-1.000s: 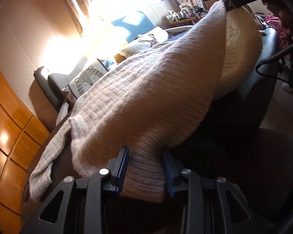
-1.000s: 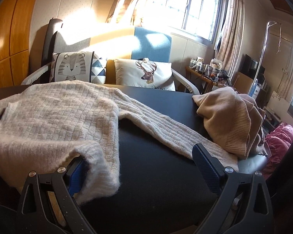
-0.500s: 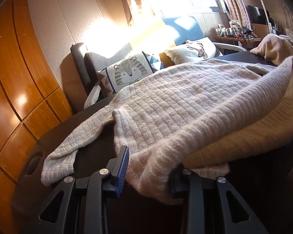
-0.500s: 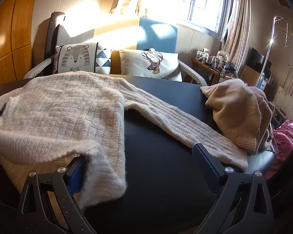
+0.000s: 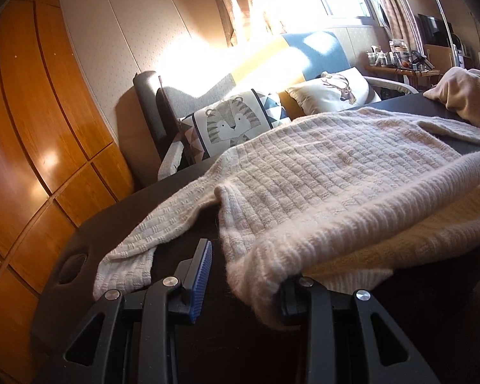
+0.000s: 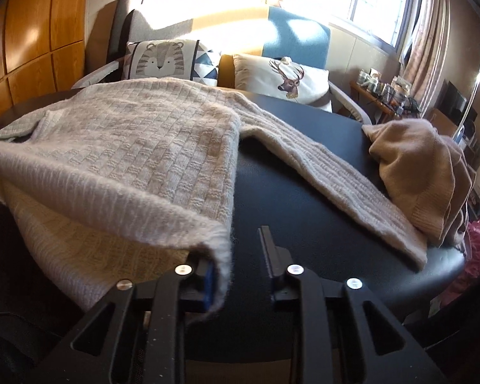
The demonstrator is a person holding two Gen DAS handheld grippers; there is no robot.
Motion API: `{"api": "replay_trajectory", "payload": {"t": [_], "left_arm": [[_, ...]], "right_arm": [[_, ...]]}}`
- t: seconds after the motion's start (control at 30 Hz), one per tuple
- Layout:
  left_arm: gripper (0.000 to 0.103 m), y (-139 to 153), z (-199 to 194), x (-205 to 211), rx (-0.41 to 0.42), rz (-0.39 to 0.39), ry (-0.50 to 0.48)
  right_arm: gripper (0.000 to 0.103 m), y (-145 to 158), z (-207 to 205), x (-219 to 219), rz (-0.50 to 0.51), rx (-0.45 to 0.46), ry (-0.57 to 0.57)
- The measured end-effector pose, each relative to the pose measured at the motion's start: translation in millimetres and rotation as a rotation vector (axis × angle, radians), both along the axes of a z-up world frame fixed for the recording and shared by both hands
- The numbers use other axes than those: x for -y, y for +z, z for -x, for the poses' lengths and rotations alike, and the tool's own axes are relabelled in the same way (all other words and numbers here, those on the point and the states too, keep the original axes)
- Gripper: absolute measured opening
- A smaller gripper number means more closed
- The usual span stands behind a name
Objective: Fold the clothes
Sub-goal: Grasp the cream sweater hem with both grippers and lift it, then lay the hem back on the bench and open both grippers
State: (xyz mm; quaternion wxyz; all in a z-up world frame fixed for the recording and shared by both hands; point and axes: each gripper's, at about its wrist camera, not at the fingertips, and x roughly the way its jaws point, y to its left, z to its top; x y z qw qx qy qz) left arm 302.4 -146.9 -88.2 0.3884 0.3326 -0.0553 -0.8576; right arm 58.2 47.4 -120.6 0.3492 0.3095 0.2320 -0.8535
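Cream knit sweater (image 5: 329, 172) hem draped over left gripper (image 5: 243, 275) and right gripper (image 6: 236, 265) (inner fingers hidden); both spread apart, nothing clamped.

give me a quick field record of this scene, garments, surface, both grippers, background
main garment: cream knit sweater spread on the table, both sleeves out to the sides, near hem draped over both grippers
second garment: tan sweater bunched at the table's right end
surface: black table
left gripper: open, hem lying over its right finger
right gripper: open, hem lying over its left finger
background: tiger cushion and deer cushion on a sofa, window behind
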Motion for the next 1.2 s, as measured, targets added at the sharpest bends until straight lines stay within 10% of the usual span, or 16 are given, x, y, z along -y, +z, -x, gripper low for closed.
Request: {"api": "replay_trajectory", "payload": {"t": [0.27, 0.7, 1.2], "left_arm": [[0.035, 36, -28, -8, 0.003, 0.067, -0.026], [0.035, -41, -62, -18, 0.231, -0.077, -0.110], [0.035, -38, -96, -5, 0.271, -0.180, -0.122]], "right_arm": [[0.010, 43, -28, -10, 0.006, -0.100, 0.075], [0.036, -41, -37, -42, -0.231, 0.144, 0.154], [0.057, -4, -13, -40, 0.042, 0.229, 0.057]]}}
